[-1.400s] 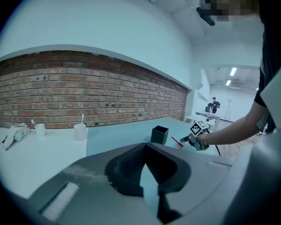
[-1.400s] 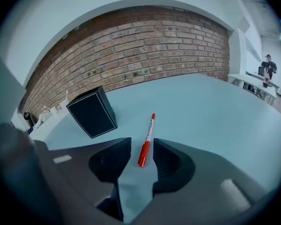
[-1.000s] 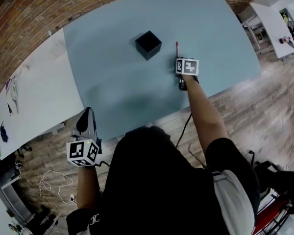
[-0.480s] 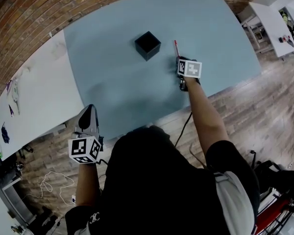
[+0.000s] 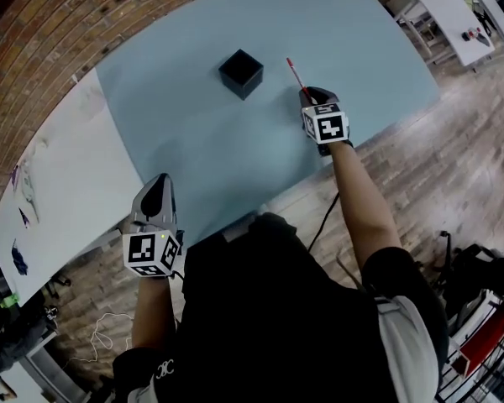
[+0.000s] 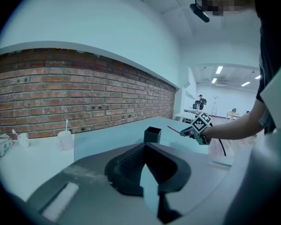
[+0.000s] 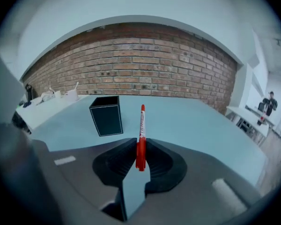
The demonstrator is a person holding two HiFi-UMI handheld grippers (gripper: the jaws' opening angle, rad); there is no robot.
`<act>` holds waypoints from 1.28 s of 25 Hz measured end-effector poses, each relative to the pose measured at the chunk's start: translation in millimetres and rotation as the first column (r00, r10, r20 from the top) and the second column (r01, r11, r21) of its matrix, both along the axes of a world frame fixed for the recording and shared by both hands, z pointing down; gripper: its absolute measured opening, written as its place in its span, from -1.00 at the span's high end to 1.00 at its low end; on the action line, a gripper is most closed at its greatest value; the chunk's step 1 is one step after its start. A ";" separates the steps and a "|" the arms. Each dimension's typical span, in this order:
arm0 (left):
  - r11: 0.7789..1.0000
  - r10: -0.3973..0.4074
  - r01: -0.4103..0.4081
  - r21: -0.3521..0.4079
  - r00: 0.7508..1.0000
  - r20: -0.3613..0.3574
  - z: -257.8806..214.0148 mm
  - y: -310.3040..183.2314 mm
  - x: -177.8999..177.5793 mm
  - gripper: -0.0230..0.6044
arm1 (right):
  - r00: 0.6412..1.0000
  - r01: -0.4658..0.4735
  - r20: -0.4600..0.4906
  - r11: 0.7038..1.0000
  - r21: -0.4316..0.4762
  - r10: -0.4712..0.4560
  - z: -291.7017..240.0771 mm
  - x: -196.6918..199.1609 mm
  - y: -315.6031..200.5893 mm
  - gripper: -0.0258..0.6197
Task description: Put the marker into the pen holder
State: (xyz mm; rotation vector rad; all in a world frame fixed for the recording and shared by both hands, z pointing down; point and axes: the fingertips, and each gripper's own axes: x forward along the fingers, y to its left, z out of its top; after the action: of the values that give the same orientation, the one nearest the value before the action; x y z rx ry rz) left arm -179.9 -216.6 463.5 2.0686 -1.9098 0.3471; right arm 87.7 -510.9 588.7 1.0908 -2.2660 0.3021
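Note:
A red marker point(image 7: 141, 134) sticks out forward and upward from my right gripper point(image 7: 140, 150), which is shut on its lower end. In the head view the marker point(image 5: 296, 73) points up-left from the right gripper point(image 5: 311, 96), clear of the blue-grey table point(image 5: 361, 49). The black square pen holder point(image 5: 240, 73) stands upright to the gripper's left and a little farther off, and shows open-topped in the right gripper view point(image 7: 106, 115). My left gripper point(image 5: 160, 185) hovers at the table's near edge, jaws shut and empty point(image 6: 144, 146). From there I see the holder point(image 6: 152, 135) and the marker point(image 6: 173, 129).
A white table point(image 5: 59, 183) adjoins the blue one on the left, with plastic cups point(image 6: 65, 138) near the brick wall point(image 7: 140, 64). More white tables point(image 5: 449, 11) stand far right over wooden flooring. A cable point(image 5: 322, 221) hangs below the right arm.
The right gripper has come slightly toward me with the marker. The marker now leans toward the holder instead of pointing straight away. The left gripper has hardly moved.

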 end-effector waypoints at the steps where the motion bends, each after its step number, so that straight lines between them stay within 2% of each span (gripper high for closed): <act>1: 1.000 0.024 -0.024 0.004 1.000 0.003 0.8 -2.0 -2.3 0.90 | 1.000 0.013 -0.025 0.999 0.035 -0.012 -8.4 -1.9 5.0 0.72; 5: 0.992 0.123 -0.123 0.014 0.992 -0.023 12.0 -6.0 -17.5 0.90 | 0.992 0.039 -0.126 0.991 0.132 -0.022 -35.0 -14.2 27.4 0.72; 10: 0.977 0.214 -0.213 0.022 0.973 -0.089 21.0 -6.7 -59.2 0.90 | 0.971 0.019 -0.240 0.987 0.161 0.020 -55.4 -25.1 60.8 0.72; 13: 0.968 0.251 -0.249 0.030 0.958 -0.136 27.0 2.4 -97.3 0.90 | 0.944 0.007 -0.327 0.985 0.170 0.050 -68.7 -29.5 85.0 0.72; 16: 0.954 0.296 -0.300 -0.002 0.940 -0.170 46.8 12.0 -130.9 0.90 | 0.912 -0.010 -0.401 0.982 0.186 0.085 -91.7 -30.7 109.7 0.72; 19: 0.934 0.346 -0.357 -0.022 0.916 -0.204 58.3 16.0 -150.1 0.90 | 0.882 0.013 -0.463 0.980 0.198 0.082 -112.8 -38.9 133.7 0.72; 22: 0.918 0.384 -0.396 -0.018 0.901 -0.203 58.5 13.2 -161.2 0.90 | 0.836 0.069 -0.548 0.982 0.177 0.040 -121.0 -48.6 141.9 0.72; 27: 0.933 0.336 -0.359 -0.034 0.899 -0.282 63.6 11.9 -179.1 0.90 | 0.776 0.157 -0.629 0.978 0.140 -0.035 -134.9 -65.9 130.9 0.72; 32: 0.925 0.356 -0.379 -0.027 0.891 -0.282 56.9 27.2 -170.0 0.90 | 0.661 0.214 -0.737 0.977 0.009 -0.138 -122.1 -70.8 106.5 0.72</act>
State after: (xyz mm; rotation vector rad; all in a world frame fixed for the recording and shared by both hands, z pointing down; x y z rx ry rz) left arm -349.9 -189.4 520.4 2.2828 -1.3217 0.2028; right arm 16.9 -404.4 466.6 0.8123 -1.6241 -0.3016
